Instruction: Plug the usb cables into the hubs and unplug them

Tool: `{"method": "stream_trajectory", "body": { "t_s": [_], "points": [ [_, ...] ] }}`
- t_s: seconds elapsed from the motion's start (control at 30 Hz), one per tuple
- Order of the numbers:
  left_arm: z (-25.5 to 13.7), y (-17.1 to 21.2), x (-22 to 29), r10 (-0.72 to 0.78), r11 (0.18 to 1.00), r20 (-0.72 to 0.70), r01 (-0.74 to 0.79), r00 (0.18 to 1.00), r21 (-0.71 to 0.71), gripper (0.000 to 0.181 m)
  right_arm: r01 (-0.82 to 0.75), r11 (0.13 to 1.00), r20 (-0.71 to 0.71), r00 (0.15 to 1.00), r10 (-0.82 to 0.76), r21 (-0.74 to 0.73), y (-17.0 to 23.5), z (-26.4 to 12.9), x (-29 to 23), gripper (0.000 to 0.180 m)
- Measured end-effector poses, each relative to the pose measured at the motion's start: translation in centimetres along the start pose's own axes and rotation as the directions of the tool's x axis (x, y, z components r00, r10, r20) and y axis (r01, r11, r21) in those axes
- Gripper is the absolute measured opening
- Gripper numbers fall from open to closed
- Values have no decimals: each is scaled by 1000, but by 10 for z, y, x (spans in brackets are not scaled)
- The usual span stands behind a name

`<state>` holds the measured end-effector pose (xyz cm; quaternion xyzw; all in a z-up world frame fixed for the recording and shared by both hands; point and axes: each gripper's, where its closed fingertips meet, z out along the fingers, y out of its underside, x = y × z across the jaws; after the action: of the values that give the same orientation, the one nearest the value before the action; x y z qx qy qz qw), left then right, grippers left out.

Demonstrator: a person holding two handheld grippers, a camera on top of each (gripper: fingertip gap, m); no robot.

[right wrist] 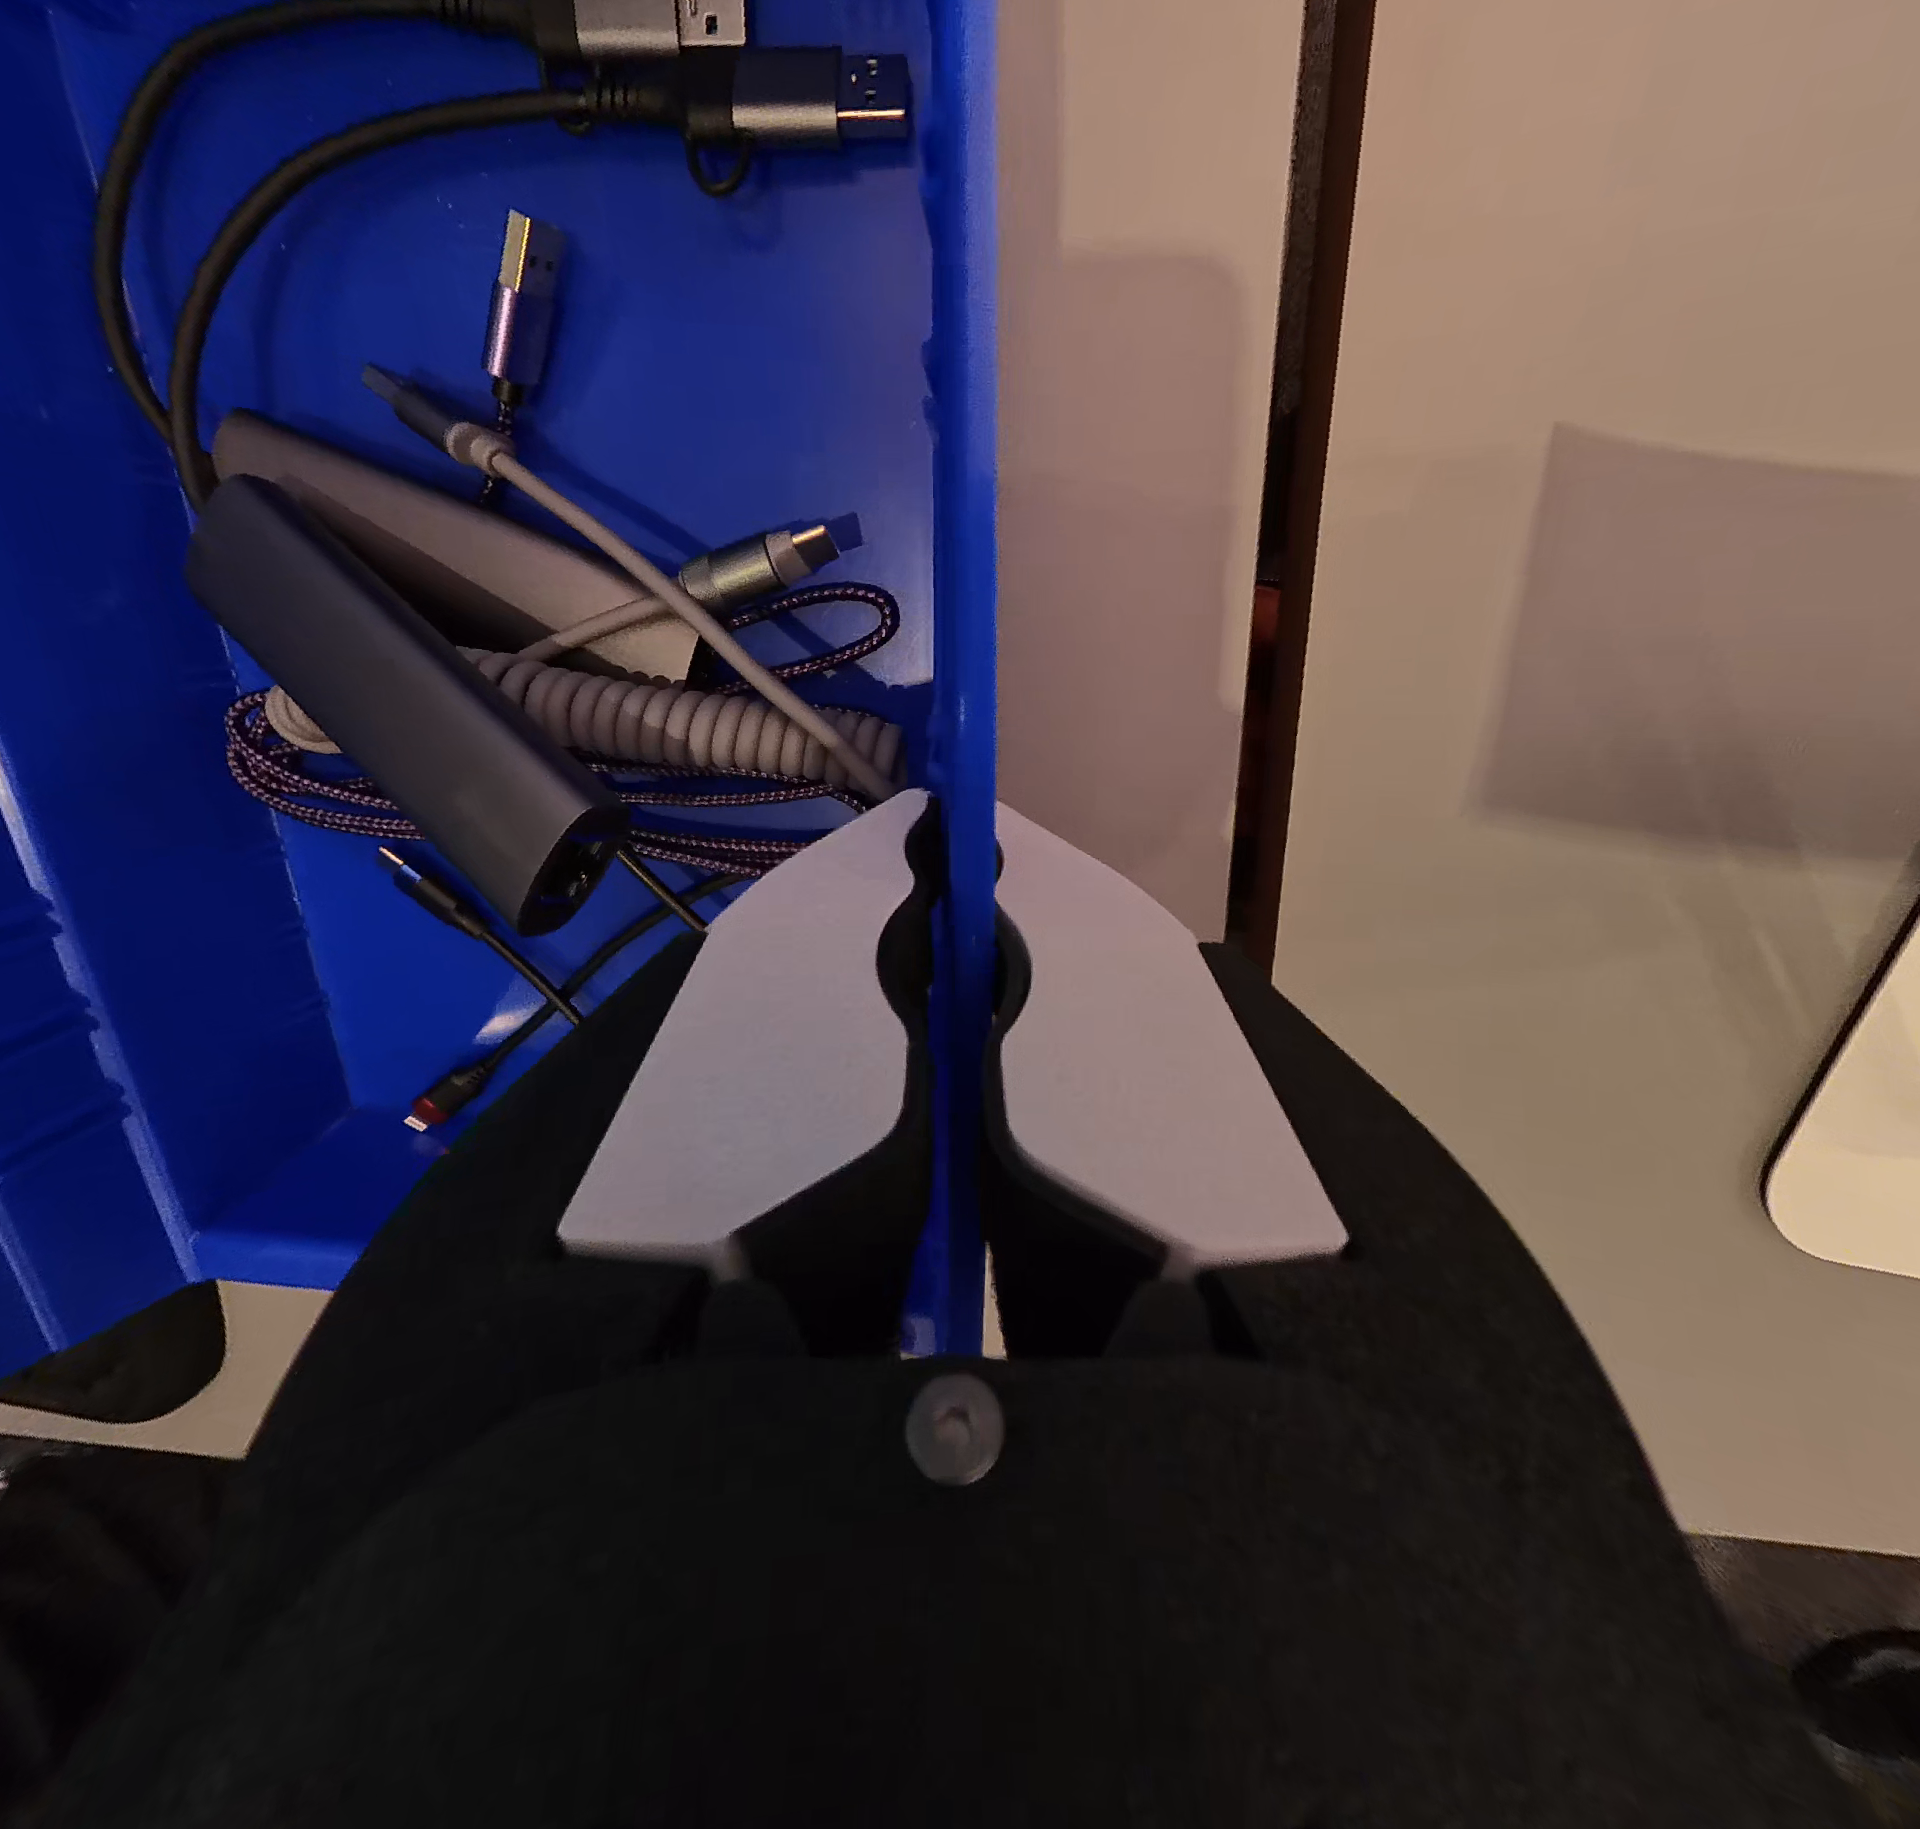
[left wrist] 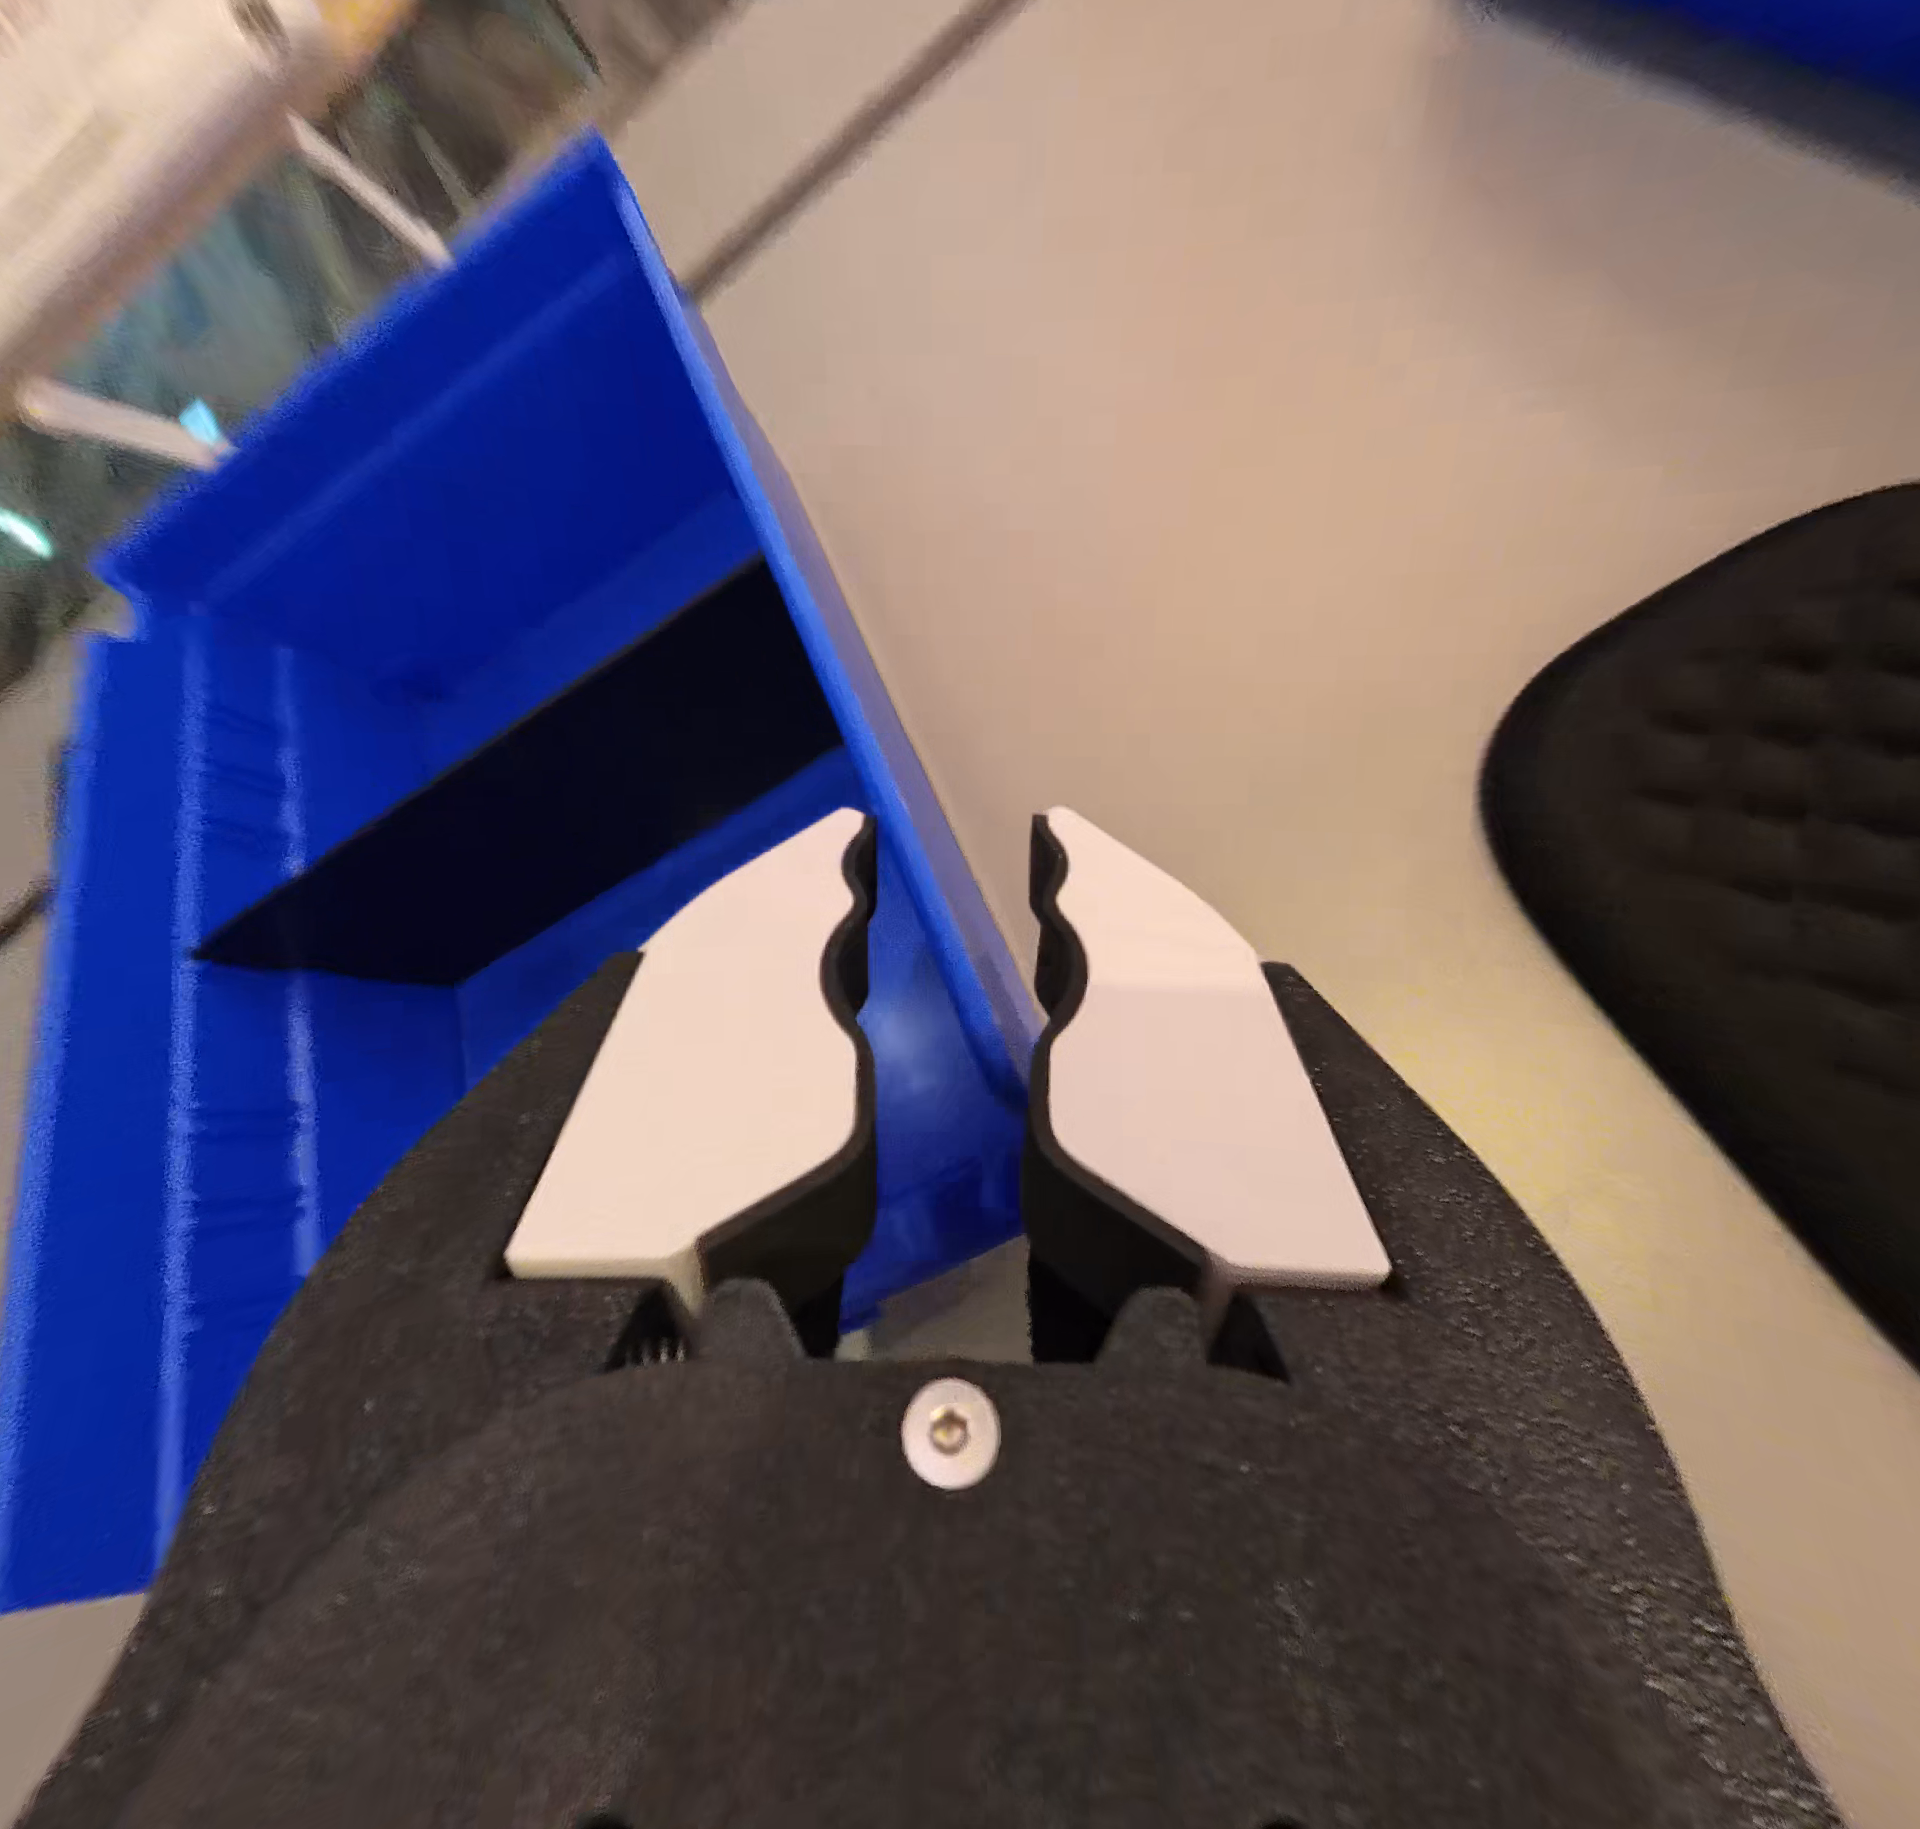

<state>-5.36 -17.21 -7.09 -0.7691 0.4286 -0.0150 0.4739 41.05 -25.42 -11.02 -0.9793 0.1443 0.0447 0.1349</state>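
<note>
Blue bin of cables and hubs, gripped by its wall.
Right tongs (right wrist: 954,906) pinched the bin (right wrist: 961,429) wall; hubs (right wrist: 405,709) and USB cables (right wrist: 644,13) lay left, unplugged. Left tongs (left wrist: 951,906) stood narrowly parted, empty. Next, probably picking out a hub.

warm, dim indoor light across both views. the left wrist view is smeared by motion blur, worst at the upper left, where the blue bin (left wrist: 436,657) loses its edges; its divider casts a hard black shadow. the right wrist view is sharper, though the gripper body sits near black. soft grey shadows fall on the table (right wrist: 1558,636), and straight lines bow at the frame edges.
</note>
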Motion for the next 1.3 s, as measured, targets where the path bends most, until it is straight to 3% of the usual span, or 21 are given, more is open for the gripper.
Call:
{"method": "stream_trajectory", "body": {
  "t_s": [0.13,0.27,0.33,0.6,0.77,1.0,1.3],
  "points": [
    [-41,-19,-3,-3,992,-35,7,999,126,37,-36,999,33,999,37,-14,3,-1,-3,4],
    [-72,10,-10,-125,988,-233,141,964,54,38,-73,997,85,994,76,-30,4,-5,-9,5],
    [-85,31,-28,-198,978,-262,209,945,15,38,-87,996,93,992,90,-29,3,-8,-11,5],
    [-144,112,-128,-359,929,-98,365,928,56,24,-110,994,127,986,112,-23,-3,-25,-38,5],
    [-170,142,-168,-421,902,-28,422,906,93,22,-103,995,174,980,100,8,-12,-49,-78,5],
    [-196,164,-196,-482,865,-14,478,876,153,23,29,999,131,991,-31,21,-35,-107,-185,5],
    [-239,206,-225,-557,815,23,540,830,211,23,315,949,200,928,-315,33,-74,-145,-424,6]
  ]
}}
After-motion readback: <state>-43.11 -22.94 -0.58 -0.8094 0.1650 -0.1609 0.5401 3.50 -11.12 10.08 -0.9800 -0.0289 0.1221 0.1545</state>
